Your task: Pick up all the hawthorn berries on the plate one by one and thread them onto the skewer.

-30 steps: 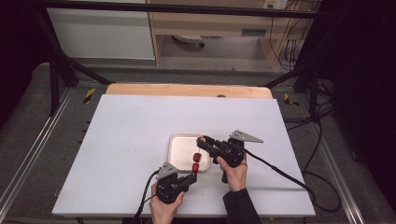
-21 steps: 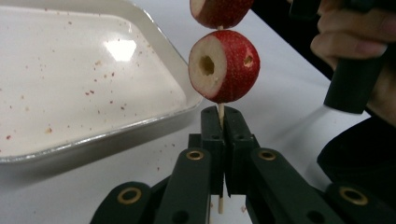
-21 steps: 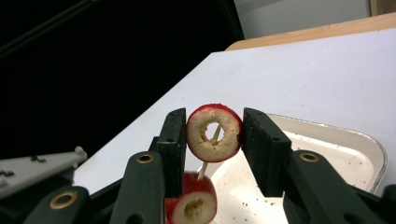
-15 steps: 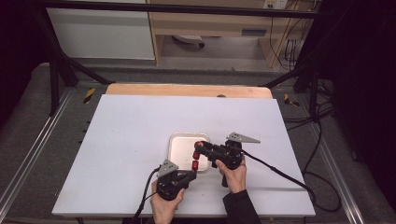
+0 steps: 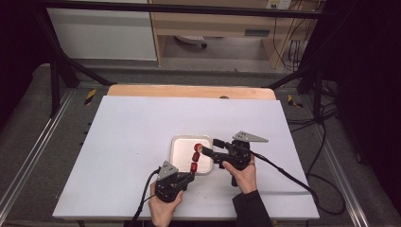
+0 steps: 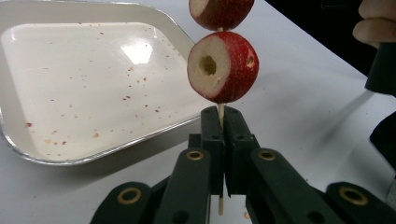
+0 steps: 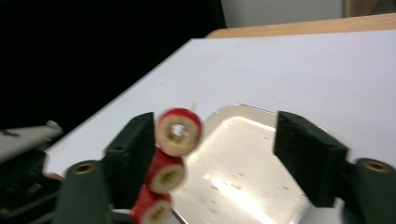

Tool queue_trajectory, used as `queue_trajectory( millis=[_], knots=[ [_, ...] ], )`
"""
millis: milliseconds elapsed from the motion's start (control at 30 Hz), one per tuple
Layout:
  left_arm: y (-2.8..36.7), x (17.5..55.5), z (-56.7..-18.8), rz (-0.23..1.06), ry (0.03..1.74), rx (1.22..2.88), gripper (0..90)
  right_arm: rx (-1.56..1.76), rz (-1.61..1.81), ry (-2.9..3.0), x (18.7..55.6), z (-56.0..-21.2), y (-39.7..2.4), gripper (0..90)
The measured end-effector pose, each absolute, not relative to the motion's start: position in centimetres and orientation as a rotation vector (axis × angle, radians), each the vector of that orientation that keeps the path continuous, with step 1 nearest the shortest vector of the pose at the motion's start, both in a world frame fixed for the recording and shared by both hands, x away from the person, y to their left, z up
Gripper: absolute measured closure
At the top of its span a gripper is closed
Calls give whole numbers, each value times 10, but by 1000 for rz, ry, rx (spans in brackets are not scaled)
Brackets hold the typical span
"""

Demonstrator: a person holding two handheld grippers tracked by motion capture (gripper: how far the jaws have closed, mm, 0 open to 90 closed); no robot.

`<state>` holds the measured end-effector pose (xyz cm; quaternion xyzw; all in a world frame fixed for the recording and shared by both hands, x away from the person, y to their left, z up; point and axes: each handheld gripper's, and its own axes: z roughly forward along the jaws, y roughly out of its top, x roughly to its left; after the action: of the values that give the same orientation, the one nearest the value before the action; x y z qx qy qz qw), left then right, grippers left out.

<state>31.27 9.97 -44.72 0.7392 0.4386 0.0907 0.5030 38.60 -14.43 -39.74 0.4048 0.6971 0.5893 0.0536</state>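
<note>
Nearest the person, the left gripper (image 5: pixel 188 178) sits just in front of the shallow white metal tray (image 5: pixel 178 142), its jaws pinched tight on a thin pale wooden skewer (image 6: pixel 220 112). The skewer rises up over the tray's near edge, carrying three red-skinned cored fruit rounds (image 5: pixel 195 156) stacked one above another.

Right beside the tray, the right gripper (image 5: pixel 208 150) reaches in from the side at the top round (image 7: pixel 179 131). Its jaws have just been opening: they now stand wide, with the stack between them, the top round right against one pad while the other pad (image 7: pixel 306 151) stands well clear. Nothing is clamped there.

My read: this is the threading step, with a piece just seated on the stick and let go. The next move likely calls for the right gripper to back away sideways without nudging the stack, while the left keeps the skewer steady and upright over the tray.

Hard to make out: the right gripper view is blurred, so I can't tell whether the near pad is truly touching the fruit. In the left gripper view the upper rounds are cut off at the top. The tray holds only reddish specks, and beyond it the white tabletop (image 5: pixel 142 123) runs to a wooden strip (image 5: pixel 189 91) at its far edge.
</note>
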Motion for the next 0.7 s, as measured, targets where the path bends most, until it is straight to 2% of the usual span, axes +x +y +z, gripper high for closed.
queue_trajectory(
  millis=[133,267,700],
  knots=[
    [105,312,-445,241,1051,1793,882,1186,1612,2200,388,-397,-151,153],
    [110,311,-442,256,1049,1795,881,1132,1471,2267,388,-401,-157,84],
    [122,313,-431,309,1025,1844,881,1066,1195,2389,378,-424,-186,18]
  ],
)
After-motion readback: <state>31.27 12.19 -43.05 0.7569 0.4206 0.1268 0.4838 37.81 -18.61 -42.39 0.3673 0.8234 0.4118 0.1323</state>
